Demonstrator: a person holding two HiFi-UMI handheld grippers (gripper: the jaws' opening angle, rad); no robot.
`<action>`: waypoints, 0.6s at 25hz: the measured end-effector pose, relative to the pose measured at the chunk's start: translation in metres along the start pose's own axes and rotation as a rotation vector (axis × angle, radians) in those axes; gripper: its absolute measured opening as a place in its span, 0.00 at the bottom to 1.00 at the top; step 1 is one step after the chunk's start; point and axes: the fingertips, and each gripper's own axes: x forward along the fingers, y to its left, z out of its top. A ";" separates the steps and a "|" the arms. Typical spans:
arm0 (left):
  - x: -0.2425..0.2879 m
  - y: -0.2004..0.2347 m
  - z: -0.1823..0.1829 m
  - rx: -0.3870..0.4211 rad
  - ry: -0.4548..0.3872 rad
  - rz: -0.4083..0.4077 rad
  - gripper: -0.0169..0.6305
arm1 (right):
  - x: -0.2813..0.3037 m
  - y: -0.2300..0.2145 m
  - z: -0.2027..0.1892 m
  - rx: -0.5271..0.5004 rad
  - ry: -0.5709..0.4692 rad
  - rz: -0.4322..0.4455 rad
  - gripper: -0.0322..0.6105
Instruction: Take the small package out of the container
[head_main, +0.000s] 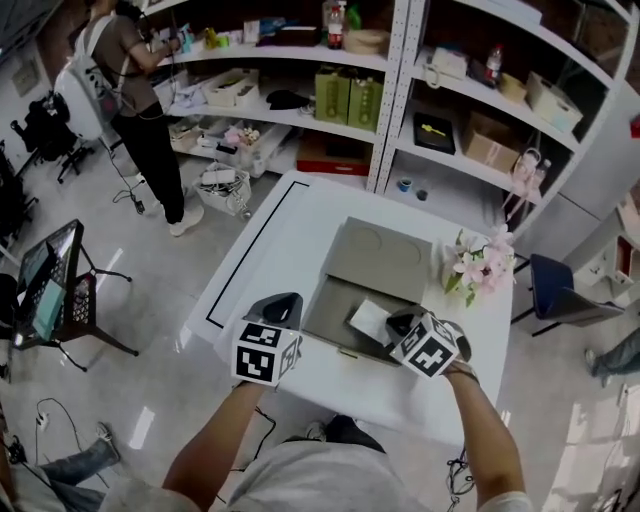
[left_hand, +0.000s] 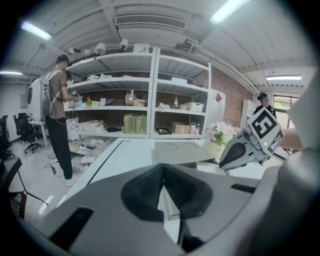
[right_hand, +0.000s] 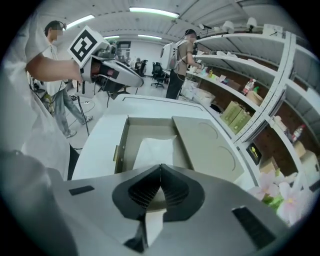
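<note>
My right gripper (right_hand: 161, 168) has its jaws pressed together. The near edge of the small package (right_hand: 154, 149) runs in between them, so I judge I have it pinched by that edge. The package lies flat on the floor of the open grey container (right_hand: 121, 146), whose lid (right_hand: 207, 145) is folded back onto the bench (head_main: 290, 215). My left gripper (left_hand: 163, 169) hangs over the bench just beside the container's left wall, its jaws closed on nothing.

The grasp is the step in hand; the lift is not yet made. Next I need a straight pull upward, high enough to clear the walls, then a move out over bare bench. The pinch is thin and near one edge, so the package may droop or slip if I hurry.
</note>
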 end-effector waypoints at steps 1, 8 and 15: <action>0.000 -0.003 0.000 0.005 -0.002 -0.014 0.03 | -0.006 -0.001 0.000 0.019 -0.008 -0.020 0.06; 0.001 -0.026 -0.002 0.021 -0.013 -0.100 0.03 | -0.050 0.000 0.003 0.165 -0.092 -0.140 0.06; 0.005 -0.056 0.004 0.039 -0.023 -0.176 0.03 | -0.090 0.001 -0.001 0.278 -0.163 -0.235 0.06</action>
